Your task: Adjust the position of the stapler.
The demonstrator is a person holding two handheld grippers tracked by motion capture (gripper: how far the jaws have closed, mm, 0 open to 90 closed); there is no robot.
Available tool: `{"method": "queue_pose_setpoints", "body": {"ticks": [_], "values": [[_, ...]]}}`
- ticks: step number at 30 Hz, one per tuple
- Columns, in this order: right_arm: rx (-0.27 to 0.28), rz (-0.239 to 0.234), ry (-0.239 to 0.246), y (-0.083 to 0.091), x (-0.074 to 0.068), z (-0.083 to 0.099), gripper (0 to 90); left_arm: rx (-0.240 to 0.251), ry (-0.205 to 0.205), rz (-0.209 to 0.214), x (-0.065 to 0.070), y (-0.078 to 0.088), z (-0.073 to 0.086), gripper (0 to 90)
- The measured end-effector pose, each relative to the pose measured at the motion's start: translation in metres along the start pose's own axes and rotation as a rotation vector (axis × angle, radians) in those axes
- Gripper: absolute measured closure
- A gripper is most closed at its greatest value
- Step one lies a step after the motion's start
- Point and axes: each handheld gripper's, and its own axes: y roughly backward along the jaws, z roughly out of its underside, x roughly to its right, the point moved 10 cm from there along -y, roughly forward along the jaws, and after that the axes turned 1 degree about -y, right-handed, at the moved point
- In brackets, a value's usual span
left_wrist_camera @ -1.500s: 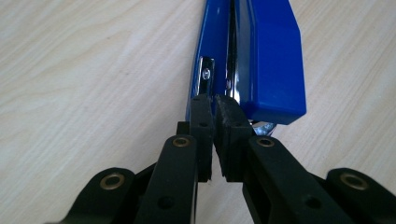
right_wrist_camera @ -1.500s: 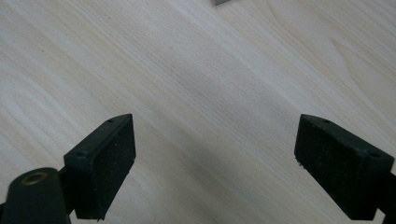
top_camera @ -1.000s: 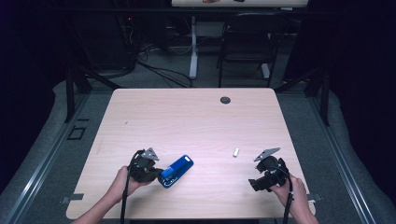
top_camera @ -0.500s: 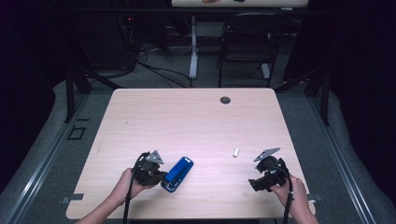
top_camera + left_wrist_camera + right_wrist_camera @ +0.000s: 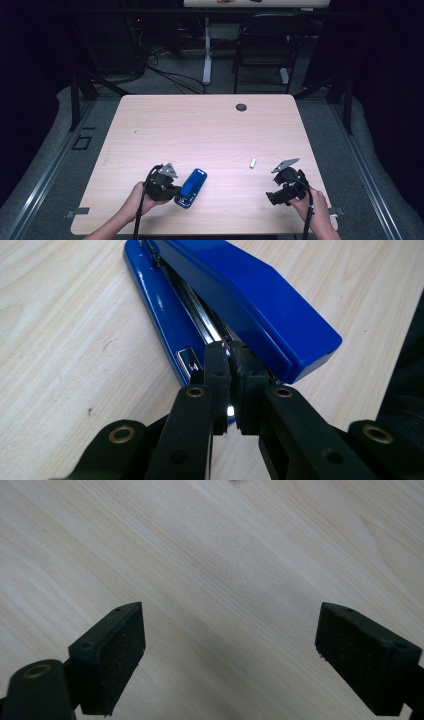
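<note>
blue stapler [image 5: 191,187], black tools, pale woodgrain table [image 5: 200,130]

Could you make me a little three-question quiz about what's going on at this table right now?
1. True or false: the right gripper has its jaws wide apart over bare table.
2. What is the left gripper doing? A) hanging open above the stapler, B) closed, with its tips at the mouth of the blue stapler, C) holding the small white piece.
3. Which gripper lies nearer the small white piece in the high view?

Key
1. True.
2. B; whether the tips pinch a part of it is hard to tell.
3. The right gripper.
</note>
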Motion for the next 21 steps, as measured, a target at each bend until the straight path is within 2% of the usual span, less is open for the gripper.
{"method": "queue_pose_setpoints", "body": {"ticks": [2,7,15,21], "values": [[-0.003,0.002,0.002,0.000,0.000,0.000,12.1,-0.005,-0.009,0.003,0.002,-0.001,0.000,86.4],[-0.004,0.000,0.002,0.000,0.000,0.000,12.1,-0.001,0.002,0.014,0.004,-0.002,-0.001,86.5],[-0.007,-0.004,0.001,-0.002,-0.001,0.000,12.1,0.014,0.038,0.044,0.008,-0.005,-0.002,86.6],[-0.008,-0.002,0.001,-0.002,-0.001,0.001,12.1,0.015,0.034,0.051,0.013,-0.007,-0.003,86.6]]}}
